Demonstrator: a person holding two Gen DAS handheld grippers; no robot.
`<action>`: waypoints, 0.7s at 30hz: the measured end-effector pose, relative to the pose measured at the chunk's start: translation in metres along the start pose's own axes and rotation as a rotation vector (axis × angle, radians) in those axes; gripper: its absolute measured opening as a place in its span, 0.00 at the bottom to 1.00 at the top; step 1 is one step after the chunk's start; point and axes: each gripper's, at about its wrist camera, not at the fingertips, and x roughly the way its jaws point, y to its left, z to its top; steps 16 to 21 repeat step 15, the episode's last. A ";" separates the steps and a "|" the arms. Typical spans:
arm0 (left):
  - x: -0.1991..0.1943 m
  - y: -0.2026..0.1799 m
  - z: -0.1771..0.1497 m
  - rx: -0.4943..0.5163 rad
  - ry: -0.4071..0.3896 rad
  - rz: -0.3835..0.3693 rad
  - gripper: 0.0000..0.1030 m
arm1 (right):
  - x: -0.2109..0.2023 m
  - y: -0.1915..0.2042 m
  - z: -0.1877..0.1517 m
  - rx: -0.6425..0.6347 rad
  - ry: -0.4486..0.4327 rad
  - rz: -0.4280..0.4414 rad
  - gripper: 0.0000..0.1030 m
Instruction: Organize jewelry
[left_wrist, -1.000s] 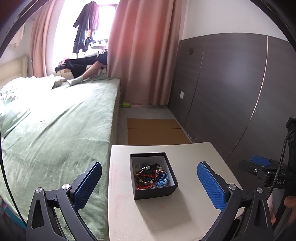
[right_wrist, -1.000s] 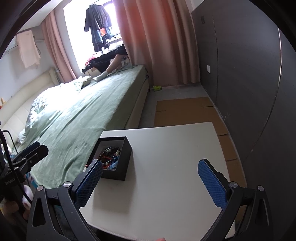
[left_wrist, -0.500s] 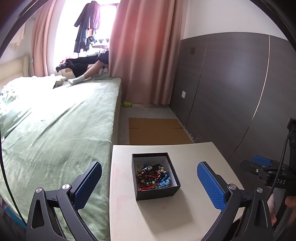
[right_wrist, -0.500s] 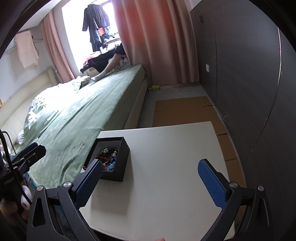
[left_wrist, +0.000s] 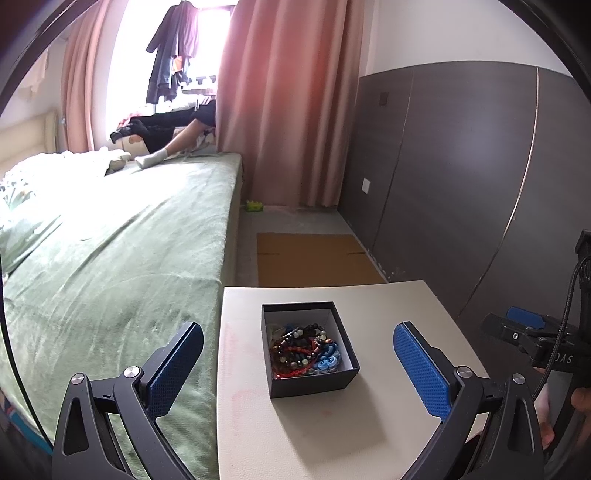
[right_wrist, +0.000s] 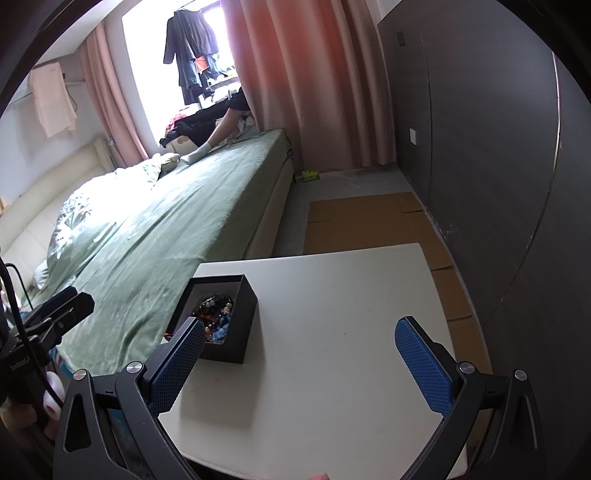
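The left hand-held gripper (left_wrist: 298, 365), black-framed with blue textured pads, hovers with its jaws spread wide and empty above the front of a white rectangular desk (left_wrist: 388, 310); between its fingers, in the left wrist view, sits a small black square cardboard box (left_wrist: 308, 347) with a white lining, resting on the desk towards its left edge; inside lies a tangled heap of beaded jewelry (left_wrist: 304, 349) in red, black, pearl and blue. The right hand-held gripper (right_wrist: 299, 365), likewise released and grasping nothing, hangs over the bare middle of the desk, well apart from the box, which shows just beyond its left finger (right_wrist: 177, 363) in the right wrist view. To the left of the desk runs a bed with a green blanket (left_wrist: 110, 258); a person's leg in a white sock (left_wrist: 151, 159) rests at its far end by the window. Flattened brown cardboard (left_wrist: 314, 258) lies on the floor beyond the desk; pink curtains (left_wrist: 288, 103) hang beside a dark panelled wall (left_wrist: 461, 166).
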 end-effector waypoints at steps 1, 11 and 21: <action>0.000 0.000 0.000 0.002 0.000 -0.001 1.00 | 0.000 0.000 0.000 0.000 0.001 -0.001 1.00; 0.006 -0.001 -0.001 0.014 0.022 -0.011 1.00 | 0.002 -0.001 0.001 0.008 0.011 -0.008 1.00; 0.007 -0.001 -0.001 0.014 0.023 -0.010 1.00 | 0.003 -0.002 0.001 0.009 0.013 -0.008 1.00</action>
